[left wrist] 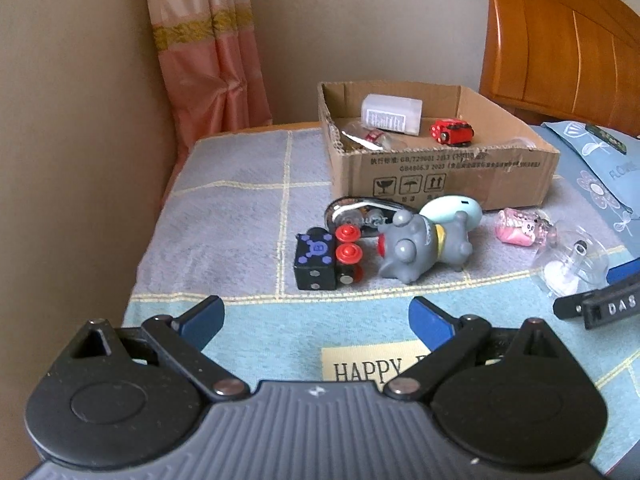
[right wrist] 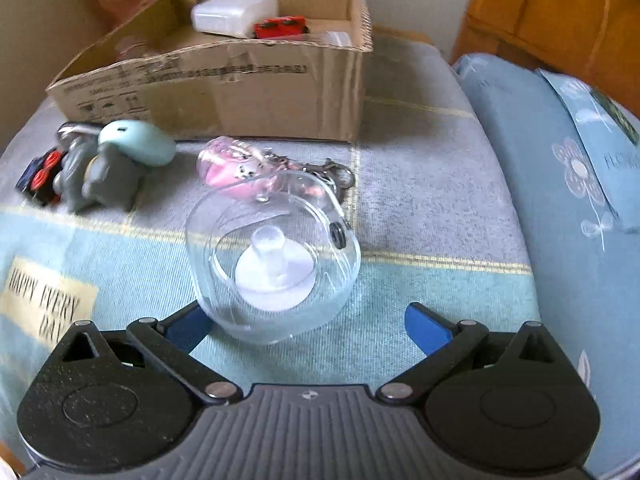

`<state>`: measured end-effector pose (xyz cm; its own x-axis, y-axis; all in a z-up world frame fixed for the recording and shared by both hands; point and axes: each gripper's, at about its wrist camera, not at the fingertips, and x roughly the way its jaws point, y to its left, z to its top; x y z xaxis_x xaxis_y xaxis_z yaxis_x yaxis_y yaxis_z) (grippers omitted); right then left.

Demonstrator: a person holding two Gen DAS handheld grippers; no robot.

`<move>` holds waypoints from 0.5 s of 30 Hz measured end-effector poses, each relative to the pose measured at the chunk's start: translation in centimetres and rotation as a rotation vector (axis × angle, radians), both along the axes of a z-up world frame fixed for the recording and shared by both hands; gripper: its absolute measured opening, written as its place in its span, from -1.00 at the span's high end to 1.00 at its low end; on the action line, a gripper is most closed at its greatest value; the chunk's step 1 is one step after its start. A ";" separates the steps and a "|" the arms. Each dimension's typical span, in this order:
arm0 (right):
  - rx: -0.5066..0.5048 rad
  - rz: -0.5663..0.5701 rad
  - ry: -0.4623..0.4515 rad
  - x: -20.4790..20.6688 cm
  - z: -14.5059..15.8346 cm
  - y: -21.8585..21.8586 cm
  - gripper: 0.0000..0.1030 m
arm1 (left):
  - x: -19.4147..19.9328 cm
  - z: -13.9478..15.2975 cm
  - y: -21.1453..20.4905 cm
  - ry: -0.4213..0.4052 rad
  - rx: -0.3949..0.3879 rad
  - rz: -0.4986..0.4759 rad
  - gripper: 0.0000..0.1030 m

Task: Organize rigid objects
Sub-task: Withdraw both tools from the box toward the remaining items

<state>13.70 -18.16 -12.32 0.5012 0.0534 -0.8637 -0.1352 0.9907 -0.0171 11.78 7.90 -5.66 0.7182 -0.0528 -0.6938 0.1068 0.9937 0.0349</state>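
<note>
- Clear plastic case (right wrist: 276, 256), with a white knob-like piece inside: lies on the blanket at the centre of the right wrist view, directly ahead of the right tool (right wrist: 308, 320). Its near edge sits between the blue fingertips, closer to the left-hand pad; contact cannot be confirmed from this angle.
- Right tool: jaws spread wide, holding nothing. Judgement: it is the nearer tool, and a short forward advance would bring the case between the pads.
- In the left wrist view the same case shows at the right edge, well to the right of the left tool (left wrist: 316, 316), which is likewise wide open and empty.
- Pink keychain charm (right wrist: 236, 168): just behind the case, its metal clasp trailing to the right; a closing grip could catch it.
- Grey figurine (left wrist: 420, 244): centre of the left wrist view, lying on its side against a pale blue egg-shaped item (left wrist: 452, 208), with a black block toy with red knobs (left wrist: 328, 258) beside it on the left.
- Cardboard box (left wrist: 440, 172): behind the loose items, upper centre of both views, already holding a white container (left wrist: 392, 114) and a red toy car (left wrist: 452, 132).
- Blanket (left wrist: 240, 200) covers the supporting surface; a wooden headboard (left wrist: 560, 40) stands upper right.
</note>
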 end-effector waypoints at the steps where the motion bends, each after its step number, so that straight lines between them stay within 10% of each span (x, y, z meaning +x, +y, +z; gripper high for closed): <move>1: 0.002 0.008 -0.020 -0.4 -0.2 -0.1 -1.00 | 0.1 -0.2 -0.1 0.006 -0.001 -0.002 -0.91; 15: 0.020 0.059 -0.116 -1.9 -0.8 -0.4 -1.00 | 2.3 -4.3 0.2 0.096 -0.034 -0.008 -0.99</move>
<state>11.80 -18.59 -13.13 0.5932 0.1021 -0.7986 -0.1913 0.9814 -0.0166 14.06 8.09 -10.00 0.6480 -0.0830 -0.7571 0.1156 0.9932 -0.0099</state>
